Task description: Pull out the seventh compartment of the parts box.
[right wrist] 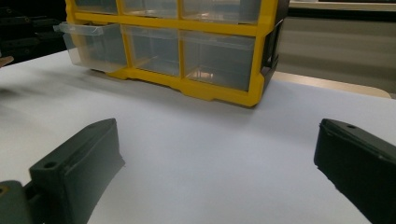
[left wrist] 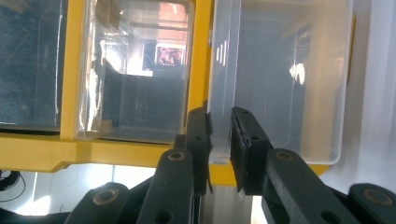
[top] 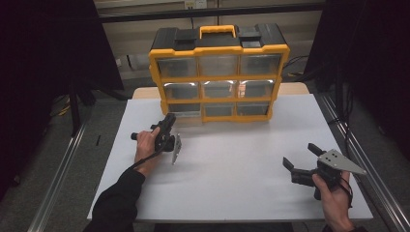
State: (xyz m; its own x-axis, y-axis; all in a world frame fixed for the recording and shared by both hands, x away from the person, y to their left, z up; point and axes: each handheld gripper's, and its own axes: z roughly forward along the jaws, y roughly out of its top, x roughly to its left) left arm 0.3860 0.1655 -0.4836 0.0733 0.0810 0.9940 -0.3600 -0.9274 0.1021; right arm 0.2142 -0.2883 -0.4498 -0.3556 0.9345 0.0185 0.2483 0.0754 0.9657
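The right claw [top: 300, 163] rests nearest, low over the bare front of the white desk [top: 232, 188], its jaws spread wide with nothing between them; in the right gripper view they frame only desk surface. It is well apart from the work and would do best to stay there, ready to steady the cabinet if the cabinet slides.

Farther in, the left claw [top: 168, 122] has narrowed onto the front lip of the clear drawer [left wrist: 280, 84] at the bottom left of the yellow organiser [top: 220, 72]. The left gripper view shows the two pads pinching the thin plastic wall, one inside and one outside. The drawer stands partly out of its slot; the right gripper view shows it jutting [right wrist: 91, 42] past the frame.

Judged from this, the step is sliding that drawer along its rails. The pull or push should run straight along the slot, level with the desk, since a sideways or lifting drag could jam the drawer or tip the organiser. The grip sits toward one side of the lip, so a slow, even motion should keep it from skewing.

At the back, the remaining drawers sit flush.
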